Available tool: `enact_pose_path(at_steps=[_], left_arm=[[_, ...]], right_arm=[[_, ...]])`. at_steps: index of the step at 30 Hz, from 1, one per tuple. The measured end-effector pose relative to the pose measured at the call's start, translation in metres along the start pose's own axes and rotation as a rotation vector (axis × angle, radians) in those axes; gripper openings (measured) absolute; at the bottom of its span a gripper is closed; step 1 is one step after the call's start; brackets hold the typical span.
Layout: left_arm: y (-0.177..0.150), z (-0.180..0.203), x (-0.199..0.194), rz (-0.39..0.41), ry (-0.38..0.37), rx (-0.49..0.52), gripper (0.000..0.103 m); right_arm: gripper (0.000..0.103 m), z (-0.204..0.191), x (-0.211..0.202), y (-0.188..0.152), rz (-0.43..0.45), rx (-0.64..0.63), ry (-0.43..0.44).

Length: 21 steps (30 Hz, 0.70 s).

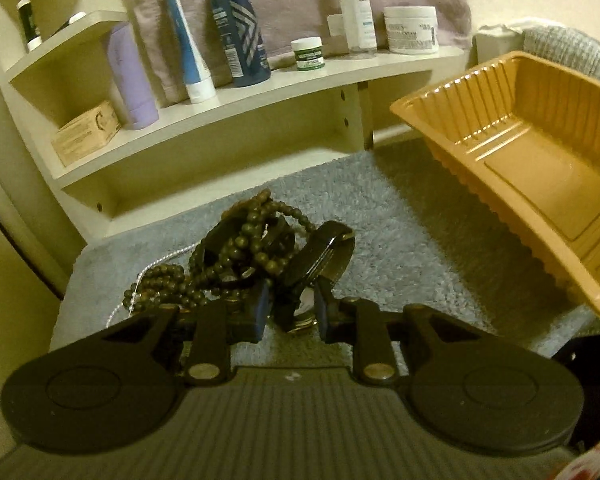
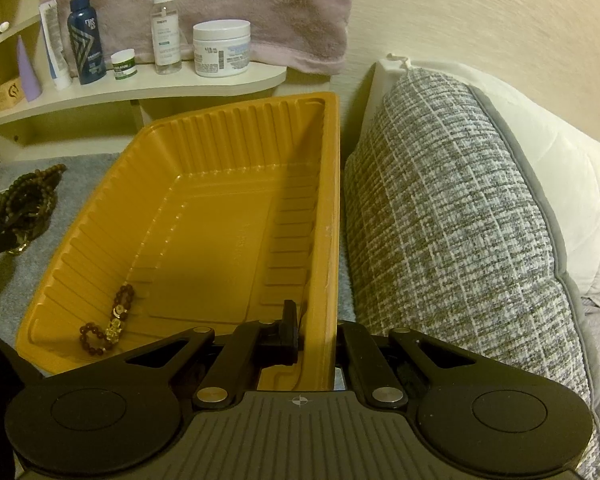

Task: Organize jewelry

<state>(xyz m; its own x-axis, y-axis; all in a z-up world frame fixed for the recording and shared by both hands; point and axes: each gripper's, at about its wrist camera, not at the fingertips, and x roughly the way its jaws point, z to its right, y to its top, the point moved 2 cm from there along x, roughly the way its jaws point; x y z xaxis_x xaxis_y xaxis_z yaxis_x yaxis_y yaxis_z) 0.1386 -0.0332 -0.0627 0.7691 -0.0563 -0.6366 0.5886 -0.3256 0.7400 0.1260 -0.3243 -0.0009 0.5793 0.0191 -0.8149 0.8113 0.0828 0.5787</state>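
A tangle of dark olive bead strands (image 1: 236, 248) and a thin silver chain (image 1: 160, 264) lies on the grey mat (image 1: 400, 220). A black watch with a looped strap (image 1: 324, 252) sits at its right side. My left gripper (image 1: 291, 308) is low over this pile, its blue pads a little apart, with the strap's metal clasp end between them. An orange ribbed plastic tray (image 2: 220, 220) stands to the right. It holds one reddish-brown bead bracelet with gold charms (image 2: 108, 324). My right gripper (image 2: 316, 336) is shut on the tray's near right wall, one finger inside and the other hidden outside.
A cream shelf (image 1: 300, 76) behind the mat carries bottles, tubes and jars, with a mauve towel (image 2: 260, 8) hanging behind them. A grey woven pillow (image 2: 452, 208) and a white cushion press against the tray's right side. The bead pile (image 2: 24, 196) lies left of the tray.
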Motion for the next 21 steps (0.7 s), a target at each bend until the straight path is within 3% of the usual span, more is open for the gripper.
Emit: enact_pose_path(at_steps=[5,21], left_arm=[[0.0,0.002,0.007,-0.01,0.016,0.042,0.015],[0.003,0.0,-0.01,-0.005,-0.006,-0.042,0.012]], right_arm=[[0.003,0.001,0.001,0.0,0.0,-0.001,0.001],[0.003,0.001,0.0,0.0,0.003,0.002,0.004]])
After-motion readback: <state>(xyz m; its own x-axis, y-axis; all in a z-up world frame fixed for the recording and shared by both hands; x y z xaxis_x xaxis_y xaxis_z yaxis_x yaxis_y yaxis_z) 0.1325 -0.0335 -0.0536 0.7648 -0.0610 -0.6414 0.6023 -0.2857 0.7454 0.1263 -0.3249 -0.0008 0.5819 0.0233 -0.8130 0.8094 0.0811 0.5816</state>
